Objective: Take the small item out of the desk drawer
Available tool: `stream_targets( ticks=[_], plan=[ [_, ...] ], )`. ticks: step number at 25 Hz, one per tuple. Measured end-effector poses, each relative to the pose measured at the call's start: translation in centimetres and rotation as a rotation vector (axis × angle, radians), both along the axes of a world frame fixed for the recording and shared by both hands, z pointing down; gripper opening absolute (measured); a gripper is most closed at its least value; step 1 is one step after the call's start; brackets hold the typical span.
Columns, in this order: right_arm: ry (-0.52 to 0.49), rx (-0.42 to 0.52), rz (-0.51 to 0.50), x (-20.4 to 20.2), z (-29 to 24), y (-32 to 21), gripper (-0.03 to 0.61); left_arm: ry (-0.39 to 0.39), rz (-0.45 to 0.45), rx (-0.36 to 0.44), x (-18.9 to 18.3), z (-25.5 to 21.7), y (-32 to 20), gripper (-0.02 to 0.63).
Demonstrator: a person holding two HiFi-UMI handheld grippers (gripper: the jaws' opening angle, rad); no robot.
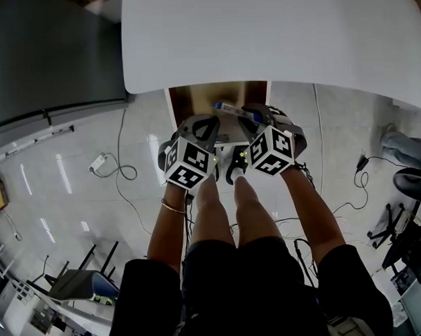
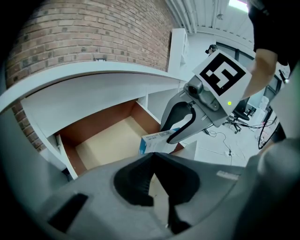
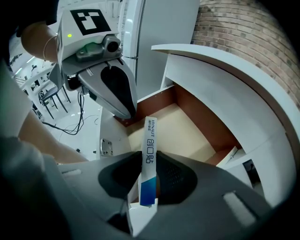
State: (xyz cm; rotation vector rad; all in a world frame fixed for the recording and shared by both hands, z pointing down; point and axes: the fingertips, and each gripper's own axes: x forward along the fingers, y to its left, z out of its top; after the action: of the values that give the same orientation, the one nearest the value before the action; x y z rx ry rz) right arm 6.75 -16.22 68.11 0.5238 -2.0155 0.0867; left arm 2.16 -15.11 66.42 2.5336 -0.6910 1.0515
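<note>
1 small box (image 3: 149, 154) is clamped edge-on by the right gripper (image 2: 174, 133) above 1 open drawer (image 2: 101, 140); the left gripper (image 3: 127, 110) is closed, empty.

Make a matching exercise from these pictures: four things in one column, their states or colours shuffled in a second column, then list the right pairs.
Things:
1. left gripper
2. right gripper
3. drawer
4. small box

States or colours:
A. pulled open
B. white and blue
C. jaws together, nothing between them
D. jaws clamped on the small box

Pairs: 1-C, 2-D, 3-A, 4-B.
</note>
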Motion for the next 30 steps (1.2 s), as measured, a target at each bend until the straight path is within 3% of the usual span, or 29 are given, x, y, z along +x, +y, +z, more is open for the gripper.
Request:
stream_targets(
  ticks=[13,30],
  plan=[
    [-0.100,0.005,0.121,0.1,-3.9,0.9,0.109,0.048,-0.026,0.034,-0.4,-4.4,0.2,-0.002],
    [-0.201,0.047,0.269,1.3,-10.8,1.8,0.109,0.159,-0.156,0.062,-1.9,-11.7,-0.2,-0.002]
  ],
)
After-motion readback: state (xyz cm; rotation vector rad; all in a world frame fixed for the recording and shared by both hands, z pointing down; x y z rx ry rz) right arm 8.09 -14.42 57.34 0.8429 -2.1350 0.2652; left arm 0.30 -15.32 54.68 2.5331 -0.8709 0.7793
